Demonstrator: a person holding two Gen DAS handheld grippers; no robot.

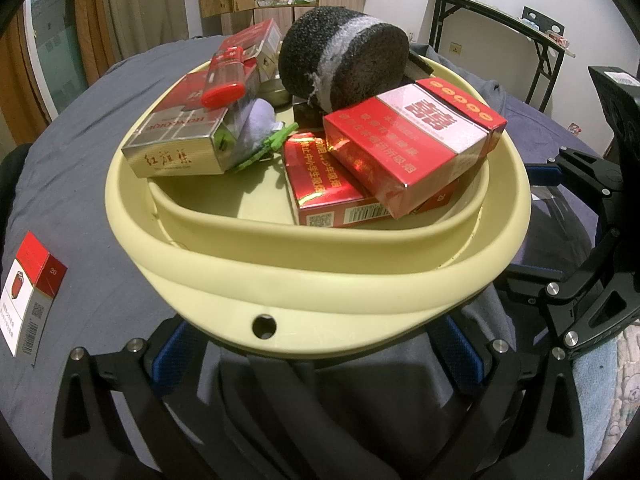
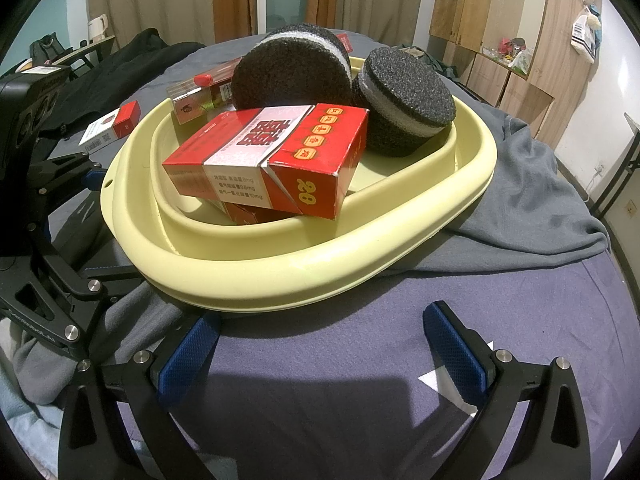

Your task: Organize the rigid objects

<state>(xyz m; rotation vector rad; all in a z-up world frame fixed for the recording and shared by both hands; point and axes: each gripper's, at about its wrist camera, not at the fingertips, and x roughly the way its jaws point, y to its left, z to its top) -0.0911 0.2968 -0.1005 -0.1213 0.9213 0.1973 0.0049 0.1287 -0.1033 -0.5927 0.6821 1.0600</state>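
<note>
Left gripper (image 1: pixel 316 356): jaws apart beneath near rim of yellow basin (image 1: pixel 320 280) | right gripper (image 2: pixel 324 344): jaws apart, empty | cigarette packs (image 2: pixel 272 156) piled inside.

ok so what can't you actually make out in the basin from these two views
- Left wrist view: the left gripper fingertips sit under the basin rim, which hides them.
- Right wrist view: the lower red box is mostly covered by the top red box.
- Left wrist view: the dark item below the foam cylinder is too shadowed to identify.
- Right wrist view: print on the loose pack is too small.
</note>
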